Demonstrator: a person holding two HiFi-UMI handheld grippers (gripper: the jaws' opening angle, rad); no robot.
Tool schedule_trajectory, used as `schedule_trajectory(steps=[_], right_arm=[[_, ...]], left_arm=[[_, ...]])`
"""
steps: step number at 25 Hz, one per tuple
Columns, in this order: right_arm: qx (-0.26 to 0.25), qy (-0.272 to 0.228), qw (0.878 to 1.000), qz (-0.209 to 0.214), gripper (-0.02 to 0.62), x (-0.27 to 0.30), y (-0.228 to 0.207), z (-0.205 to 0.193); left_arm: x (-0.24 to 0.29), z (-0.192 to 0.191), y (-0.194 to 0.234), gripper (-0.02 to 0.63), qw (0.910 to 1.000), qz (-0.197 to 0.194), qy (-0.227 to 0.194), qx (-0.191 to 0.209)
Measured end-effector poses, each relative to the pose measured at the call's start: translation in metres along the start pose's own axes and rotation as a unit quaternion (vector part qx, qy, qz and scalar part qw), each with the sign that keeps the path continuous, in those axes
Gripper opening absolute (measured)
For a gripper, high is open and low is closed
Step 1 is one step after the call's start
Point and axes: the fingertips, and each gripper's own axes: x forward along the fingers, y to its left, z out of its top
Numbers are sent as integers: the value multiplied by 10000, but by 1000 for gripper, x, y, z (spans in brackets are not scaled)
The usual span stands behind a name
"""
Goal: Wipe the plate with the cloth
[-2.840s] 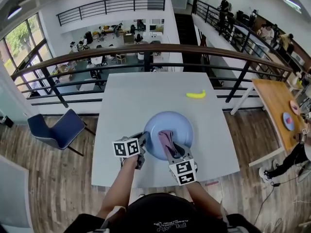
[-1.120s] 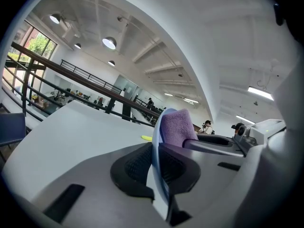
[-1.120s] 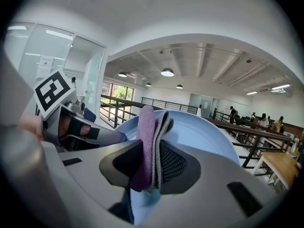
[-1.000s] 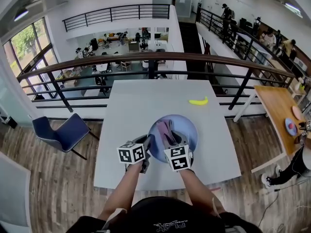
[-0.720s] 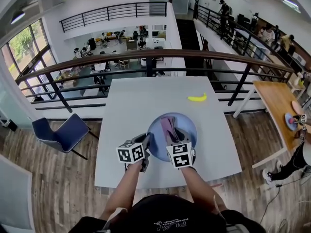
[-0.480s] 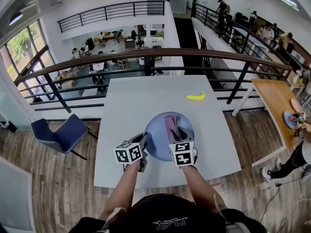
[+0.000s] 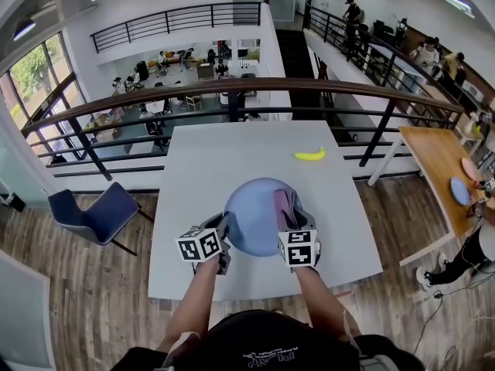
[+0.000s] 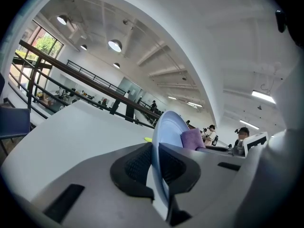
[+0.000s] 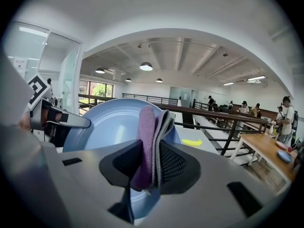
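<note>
Looking down at one pale grey table [image 7: 224, 157] beside a mezzanine railing [image 7: 155, 97]: one round light-blue plate [image 7: 251, 215], one yellow banana [image 7: 310, 154]. The left gripper [image 7: 226, 226] pinches the plate's rim; the right gripper [image 7: 292, 221] clamps one folded purple cloth [image 7: 285, 205] over the plate.

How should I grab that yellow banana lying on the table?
Take the banana around its thick middle, coming straight down from above with the jaws across its narrow width. It lies flat on the table, gently curved, with nothing close beside it, so the middle would probably balance best.
</note>
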Motion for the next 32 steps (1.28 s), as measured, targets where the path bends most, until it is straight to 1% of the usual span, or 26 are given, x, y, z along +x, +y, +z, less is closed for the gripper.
schedule_trajectory(steps=[4, 8, 10, 12, 18, 24, 29, 32], right_arm=[[48, 55, 10000, -48, 106, -3, -4, -8], [126, 109, 9999, 12, 106, -2, -3, -13], [34, 126, 9999, -17, 106, -2, 0, -12], [-73, 40, 10000, 20, 106, -5, 9, -5], [-279, -220, 9972, 665, 106, -8, 61, 19], [-377, -195, 9909, 1277, 106, -10, 113, 22], [-644, -189, 9855, 1557, 106, -10, 141, 26], [-751, -179, 9840, 1604, 106, -9, 151, 30]], left_arm=[[-2, -1, -1, 29, 10000, -4, -15, -12], [-1, -5, 1, 29, 10000, 59, 35, 58], [-2, -6, 3, 29, 9999, 122, 58, 89], [-3, -6, 5, 28, 9998, 163, 59, 98], [-4, -1, 6, 28, 9999, 139, 38, 94], [-5, -1, 6, 28, 9999, 151, 58, 55], [-8, -1, 8, 28, 9999, 73, 51, -119], [-10, 2, 8, 28, 9999, 55, 17, -156]])
